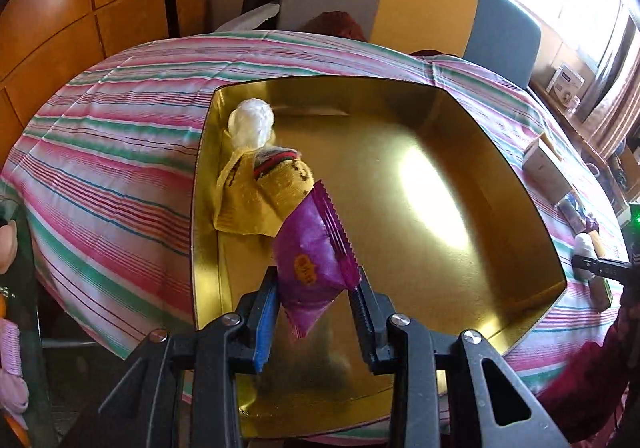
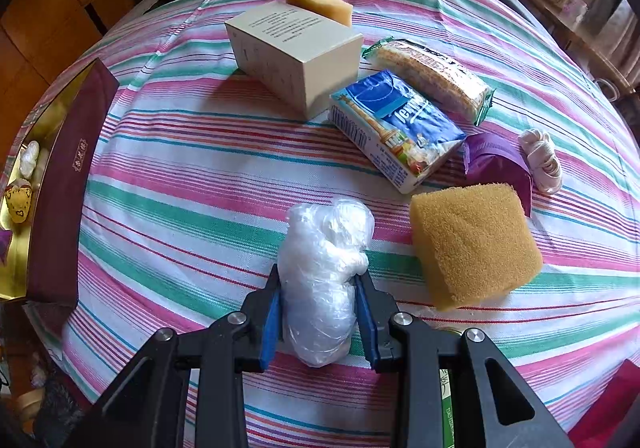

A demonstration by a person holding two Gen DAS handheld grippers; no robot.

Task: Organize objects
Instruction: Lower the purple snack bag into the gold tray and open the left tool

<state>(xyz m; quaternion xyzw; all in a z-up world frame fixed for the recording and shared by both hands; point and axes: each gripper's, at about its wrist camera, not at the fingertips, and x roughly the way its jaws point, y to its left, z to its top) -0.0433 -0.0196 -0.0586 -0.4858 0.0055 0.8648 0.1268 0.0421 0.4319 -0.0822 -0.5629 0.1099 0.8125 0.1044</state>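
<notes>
Holding a purple snack packet (image 1: 316, 248), the left tongs (image 1: 316, 304) hang over the gold tray (image 1: 440, 168), with the packet's long axis toward 12 o'clock, where a yellow sock (image 1: 260, 200) and a white bundle (image 1: 252, 122) already lie at 11 o'clock. The right tongs (image 2: 320, 312) are closed on a clear plastic wad (image 2: 324, 268) over the striped bench (image 2: 180, 188); from there the tray is at 9 o'clock, so the left hand is nearer to it, and a wooden cabinet (image 1: 60, 8) stands behind
</notes>
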